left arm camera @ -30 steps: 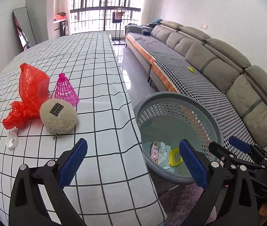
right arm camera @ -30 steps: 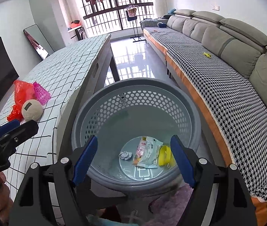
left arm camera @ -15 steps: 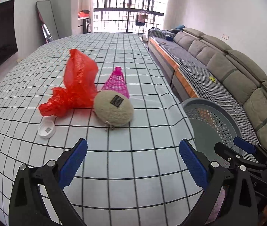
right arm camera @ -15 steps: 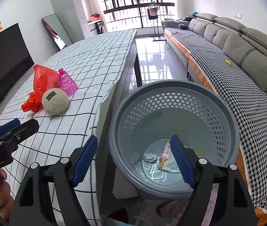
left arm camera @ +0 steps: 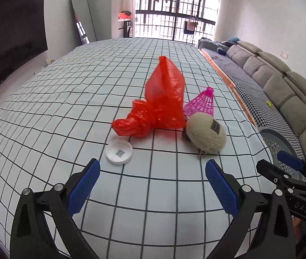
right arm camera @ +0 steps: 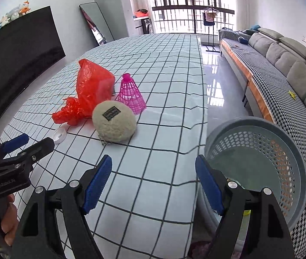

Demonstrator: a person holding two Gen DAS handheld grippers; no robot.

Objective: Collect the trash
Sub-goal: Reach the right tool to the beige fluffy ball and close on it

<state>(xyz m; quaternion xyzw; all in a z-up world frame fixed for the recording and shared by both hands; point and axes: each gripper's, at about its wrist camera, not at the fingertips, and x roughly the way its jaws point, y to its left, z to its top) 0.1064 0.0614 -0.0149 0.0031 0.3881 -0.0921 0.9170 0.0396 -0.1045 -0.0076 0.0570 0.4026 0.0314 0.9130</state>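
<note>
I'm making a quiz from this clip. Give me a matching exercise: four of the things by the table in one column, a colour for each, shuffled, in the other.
Things:
1. bag
2. shuttlecock
3. cap
4. basket

Colours:
A. white
B. grey
C. red
D. pink

Pairs: 1-C, 2-D, 3-A, 4-B
</note>
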